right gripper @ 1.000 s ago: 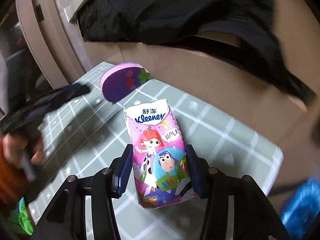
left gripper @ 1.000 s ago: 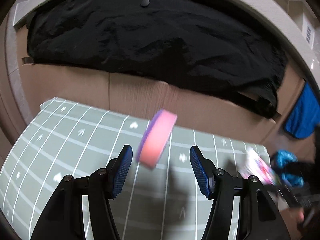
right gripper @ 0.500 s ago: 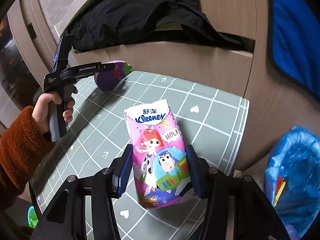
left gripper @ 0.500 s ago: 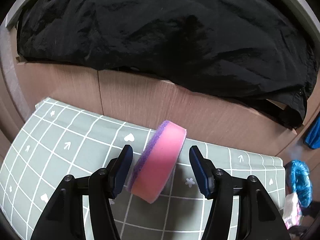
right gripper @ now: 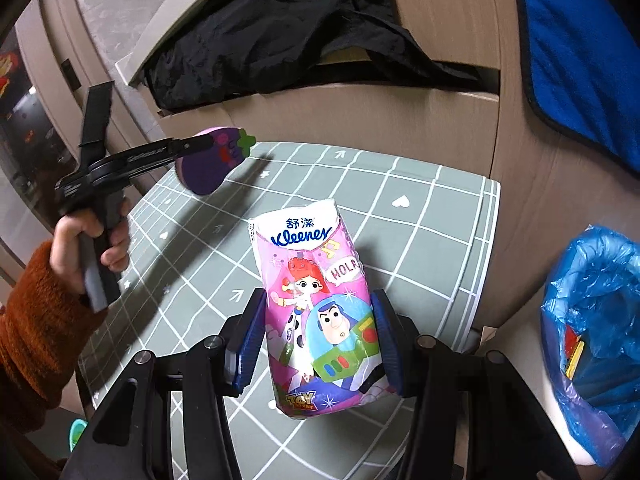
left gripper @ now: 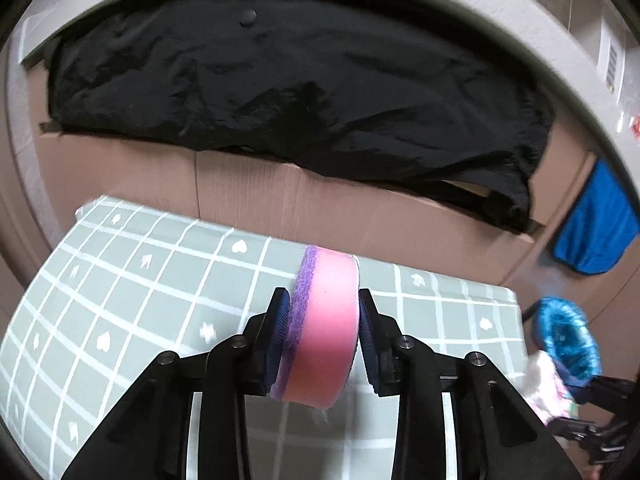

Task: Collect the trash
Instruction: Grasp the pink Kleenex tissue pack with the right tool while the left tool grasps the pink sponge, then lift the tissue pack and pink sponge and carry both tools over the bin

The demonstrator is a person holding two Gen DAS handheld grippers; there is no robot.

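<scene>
Since the earlier frames, your left gripper (left gripper: pixel 322 334) had closed from wide-spread fingers onto the sponge (left gripper: pixel 322 328), which previously sat loose between them.

Item 1: sponge. Pink foam body with a purple scrub face; the right wrist view showed that face printed as an eggplant with a green stem (right gripper: pixel 214 160). You held it on edge, clamped between both blue pads, lifted above the mat (left gripper: pixel 120 280).

Item 2: tissue pack (right gripper: pixel 320 312). Pink and white Kleenex wrapper with cartoon figures. Your right gripper (right gripper: pixel 318 344) held it upright, fingers pressed against its two sides, over the mat near the mat's right edge, as it had in the earlier frames.

Item 3: mat. Grey-green, white grid lines, small white hearts and arrows.

Item 4: your left hand (right gripper: pixel 86 248), rust-orange sleeve, wrapped round the left gripper's handle, well apart from the tissue pack.

Item 5: trash bin (right gripper: pixel 592 328), lined with a blue bag, standing just beside the mat's right edge, lower than the mat.

Item 6: black garment (left gripper: pixel 300 80), draped over a tan cabinet (left gripper: pixel 280 208) behind the mat.

Item 7: blue cloth (right gripper: pixel 580 48), hanging at right.
</scene>
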